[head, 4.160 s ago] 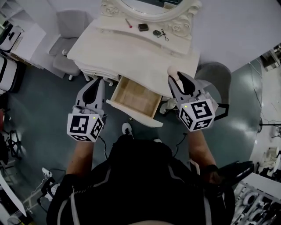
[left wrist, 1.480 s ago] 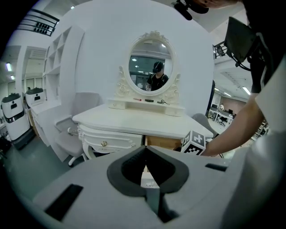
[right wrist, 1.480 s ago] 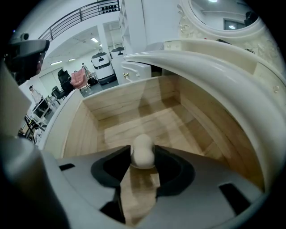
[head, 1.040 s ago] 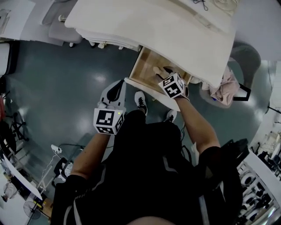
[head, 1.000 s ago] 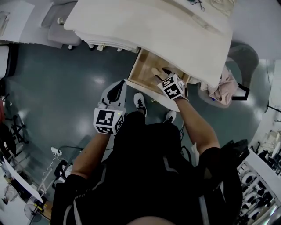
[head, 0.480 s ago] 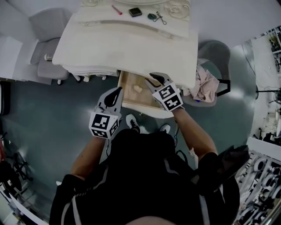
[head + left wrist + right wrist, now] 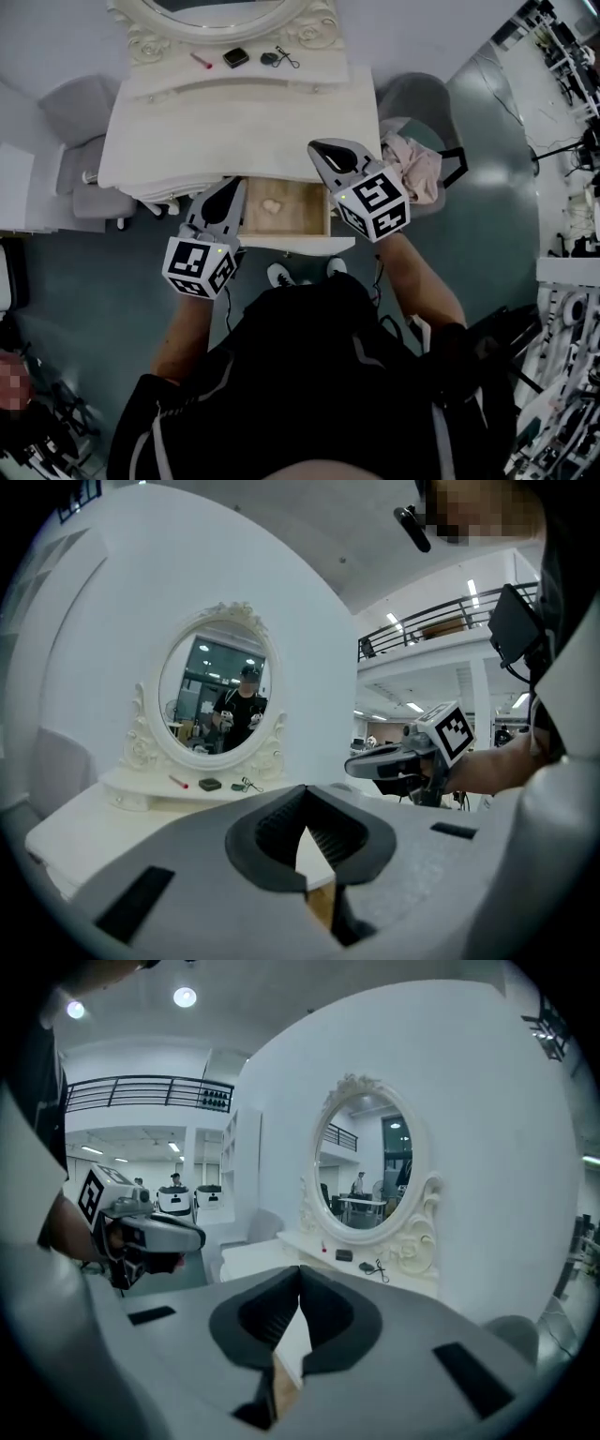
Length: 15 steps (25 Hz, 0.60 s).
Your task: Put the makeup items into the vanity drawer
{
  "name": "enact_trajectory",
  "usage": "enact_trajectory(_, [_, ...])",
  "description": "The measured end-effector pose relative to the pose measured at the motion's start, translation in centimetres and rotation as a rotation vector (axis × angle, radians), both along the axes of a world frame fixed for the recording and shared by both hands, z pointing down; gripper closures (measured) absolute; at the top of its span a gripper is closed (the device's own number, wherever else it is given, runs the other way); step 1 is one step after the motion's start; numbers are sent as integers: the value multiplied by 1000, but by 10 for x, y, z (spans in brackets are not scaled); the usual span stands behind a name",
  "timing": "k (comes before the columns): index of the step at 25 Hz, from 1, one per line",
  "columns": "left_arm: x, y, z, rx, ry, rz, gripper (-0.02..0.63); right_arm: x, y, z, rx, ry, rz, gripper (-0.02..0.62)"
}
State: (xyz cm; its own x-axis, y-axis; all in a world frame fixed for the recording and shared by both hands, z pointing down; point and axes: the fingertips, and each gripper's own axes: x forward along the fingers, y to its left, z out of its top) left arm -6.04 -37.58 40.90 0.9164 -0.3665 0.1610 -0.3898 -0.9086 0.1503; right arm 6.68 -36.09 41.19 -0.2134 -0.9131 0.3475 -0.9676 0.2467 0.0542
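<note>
Left gripper (image 7: 232,185), right gripper (image 7: 321,148): jaws together, empty. Drawer (image 7: 300,217) open. Risk: reaching shelf items (image 7: 234,58) still shut, knocking them off.

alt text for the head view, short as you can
Seen from above, a person holds the left gripper and right gripper, jaws shut and empty, on either side of the open drawer of a white vanity, with one pale item inside. Small makeup items lie by the mirror.
</note>
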Motion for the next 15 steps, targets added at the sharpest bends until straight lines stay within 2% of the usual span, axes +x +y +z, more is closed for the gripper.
enact_trajectory(3, [9, 0, -30, 47, 15, -15, 603, 16, 15, -32, 58, -19, 16, 589])
enact_trajectory(7, [16, 1, -78, 32, 100, -44, 603, 35, 30, -79, 134, -47, 30, 589])
enact_trajectory(11, [20, 8, -106, 99, 99, -92, 603, 52, 41, -116, 188, -33, 33, 589])
enact_trajectory(15, [21, 17, -120, 117, 92, -142, 603, 64, 49, -135, 213, -16, 25, 591])
